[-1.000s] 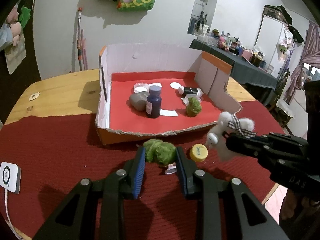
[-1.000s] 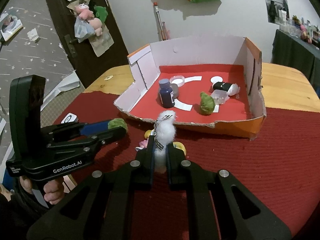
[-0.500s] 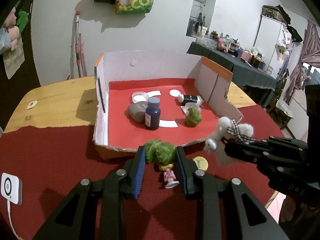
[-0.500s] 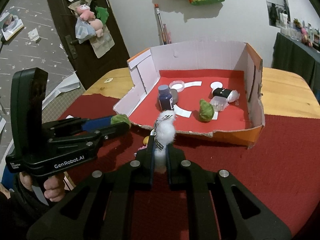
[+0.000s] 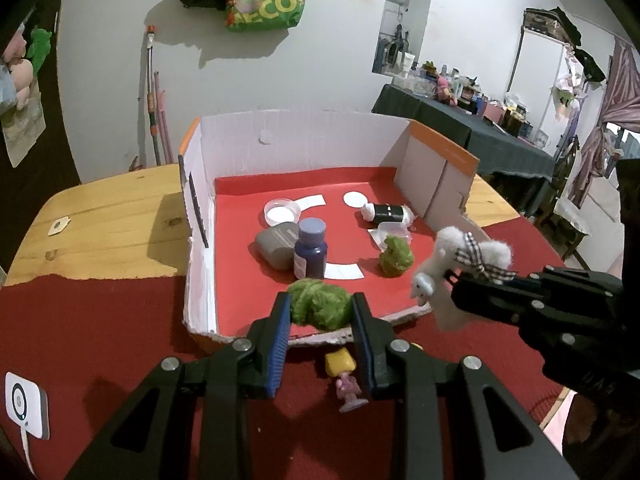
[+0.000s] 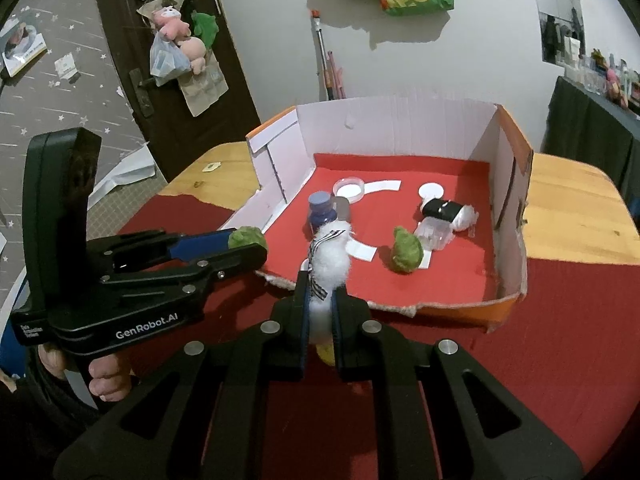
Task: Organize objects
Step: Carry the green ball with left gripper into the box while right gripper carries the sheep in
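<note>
My left gripper (image 5: 319, 307) is shut on a fuzzy green plush (image 5: 318, 304), held over the torn front edge of the cardboard box (image 5: 304, 136). My right gripper (image 6: 320, 294) is shut on a white fluffy toy with a checked bow (image 6: 330, 258), also at the box's front edge; that toy shows at the right in the left wrist view (image 5: 460, 258). Inside the red-floored box stand a blue bottle (image 5: 311, 248), a grey pouch (image 5: 276, 242), a second green plush (image 5: 396, 257), a clear round lid (image 5: 282, 211) and a black-and-white item (image 5: 387, 212).
A small doll with yellow hair (image 5: 344, 376) lies on the red cloth (image 5: 100, 332) under my left gripper. A white device with a cable (image 5: 26, 410) sits at the cloth's left edge. Bare wooden table (image 5: 112, 216) flanks the box. A person's hand (image 6: 104, 380) grips the left tool.
Both grippers have moved forward toward the box with their toys; the green plush now hangs over the box's front edge. The yellow cap and doll have slid back under the grippers.
</note>
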Action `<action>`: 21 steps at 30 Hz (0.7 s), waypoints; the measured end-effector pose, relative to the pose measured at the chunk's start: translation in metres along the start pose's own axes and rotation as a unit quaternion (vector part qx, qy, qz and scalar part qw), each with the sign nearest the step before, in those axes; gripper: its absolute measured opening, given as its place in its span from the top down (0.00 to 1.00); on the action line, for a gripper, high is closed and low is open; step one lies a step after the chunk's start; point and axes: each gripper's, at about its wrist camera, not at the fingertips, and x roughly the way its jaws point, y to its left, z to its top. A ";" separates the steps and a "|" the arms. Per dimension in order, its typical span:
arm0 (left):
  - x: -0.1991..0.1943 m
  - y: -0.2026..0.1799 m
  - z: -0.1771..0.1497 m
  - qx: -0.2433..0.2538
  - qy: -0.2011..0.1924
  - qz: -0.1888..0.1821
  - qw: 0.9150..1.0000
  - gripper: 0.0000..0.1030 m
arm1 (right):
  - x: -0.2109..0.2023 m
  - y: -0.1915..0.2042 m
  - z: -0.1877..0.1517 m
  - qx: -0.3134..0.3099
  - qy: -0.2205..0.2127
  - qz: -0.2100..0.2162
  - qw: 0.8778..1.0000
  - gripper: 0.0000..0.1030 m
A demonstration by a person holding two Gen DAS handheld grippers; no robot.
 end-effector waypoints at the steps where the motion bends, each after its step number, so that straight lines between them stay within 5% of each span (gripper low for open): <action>1: 0.002 0.001 0.002 -0.001 0.001 0.000 1.000 0.69 | 0.001 -0.001 0.001 0.000 0.000 -0.001 1.000 0.92; 21: 0.044 0.008 0.013 -0.002 0.031 -0.009 0.999 0.69 | 0.046 -0.025 0.015 0.003 0.029 -0.017 0.999 0.92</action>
